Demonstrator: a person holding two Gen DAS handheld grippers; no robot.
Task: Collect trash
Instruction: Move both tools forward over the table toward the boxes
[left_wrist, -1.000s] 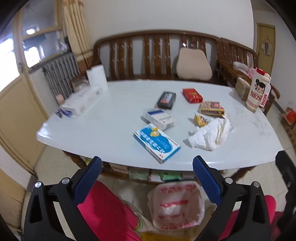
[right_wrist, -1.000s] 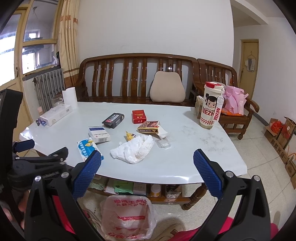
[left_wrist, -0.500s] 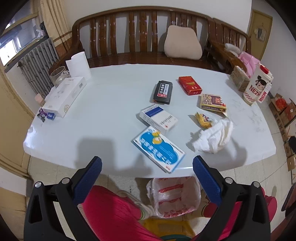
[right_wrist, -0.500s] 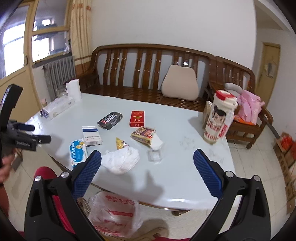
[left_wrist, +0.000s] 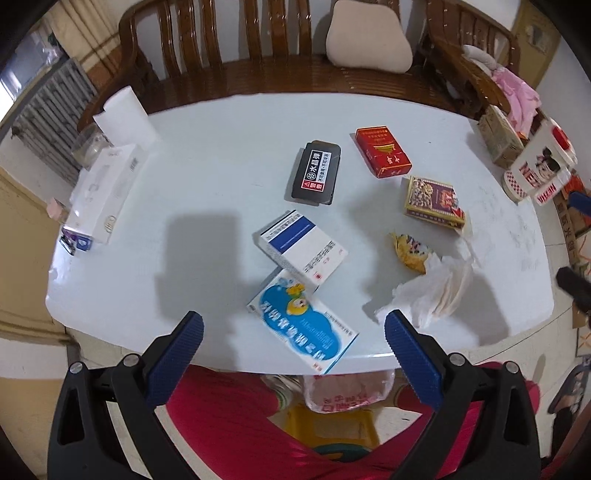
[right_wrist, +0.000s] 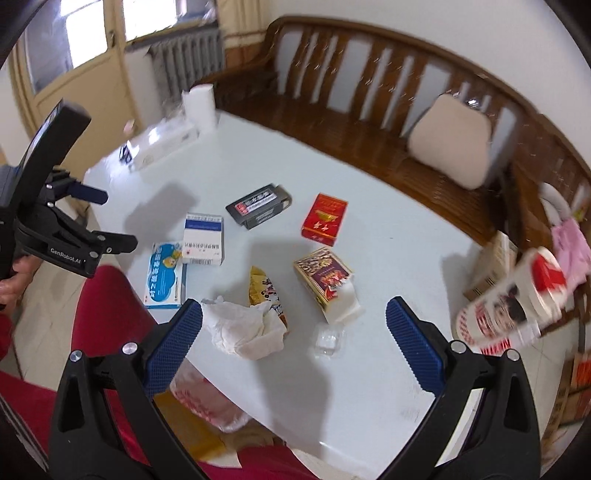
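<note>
Left gripper (left_wrist: 293, 332): jaws spread wide, nothing held, hovering above the near table edge. Right gripper (right_wrist: 293, 321): likewise wide open and empty, raised over the near edge farther right.

Below and between the left jaws, under the table: a plastic bag (left_wrist: 345, 391) with red print, mouth open, contents not discernible; same bag (right_wrist: 207, 402) below the right gripper's left finger. Red trouser legs (left_wrist: 236, 410) beside it.

Just ahead of the left gripper: blue cartoon box (left_wrist: 301, 325) overhanging the near rim of the white table (left_wrist: 207, 192), its far end tucked under a white-and-blue box (left_wrist: 303, 249). Ahead of the right finger: crumpled tissue (left_wrist: 432, 291), with a yellow wrapper (left_wrist: 410, 249) touching its far side. Farther out: black box (left_wrist: 314, 171), red pack (left_wrist: 382, 151), gold-patterned pack (left_wrist: 434, 201).

Ahead of the right gripper: same tissue (right_wrist: 245, 330) just beside the left finger, a clear plastic blister (right_wrist: 328, 339) between the jaws, bare tabletop to the right up to a cartoon cup (right_wrist: 513, 306), blurred.

Far left of the table: long white box (left_wrist: 103, 192) and paper roll (left_wrist: 125, 118). Beyond the far edge: wooden bench (left_wrist: 280, 70) with a cushion (left_wrist: 369, 38).

At left in the right view: the left gripper's body, a hand (right_wrist: 14, 280) wrapped around its handle.
</note>
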